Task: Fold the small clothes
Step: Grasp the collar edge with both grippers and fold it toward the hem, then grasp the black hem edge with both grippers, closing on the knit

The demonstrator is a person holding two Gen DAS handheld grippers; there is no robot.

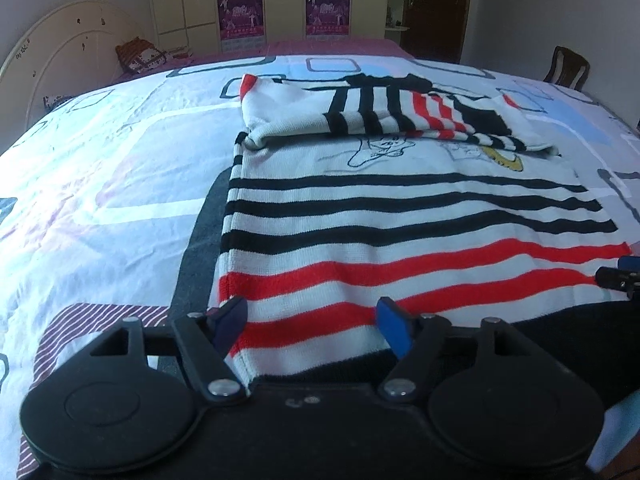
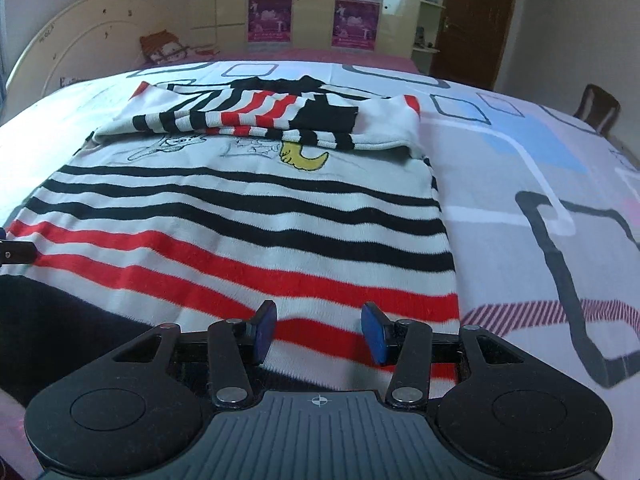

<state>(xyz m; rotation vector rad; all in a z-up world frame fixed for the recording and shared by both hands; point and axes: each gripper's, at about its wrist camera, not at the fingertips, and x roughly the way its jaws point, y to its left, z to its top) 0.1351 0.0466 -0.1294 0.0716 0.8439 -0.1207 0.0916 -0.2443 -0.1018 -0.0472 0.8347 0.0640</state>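
Two grippers hover over the near hem of a striped knit sweater (image 1: pixel 400 216) spread flat on the patterned bedsheet (image 1: pixel 100 168), sleeves folded across its chest. Left gripper (image 1: pixel 310 326) and right gripper (image 2: pixel 316 330) both stand open, holding nothing. Soft, light, floppy knit: pinch the hem corners just ahead. A striped cloth (image 2: pixel 560 312) lies beside the right gripper, clear of the fold.

A patterned bedsheet (image 1: pixel 120 168), pillow (image 1: pixel 140 54), wardrobe (image 1: pixel 280 0) and wooden chair (image 1: pixel 566 68).
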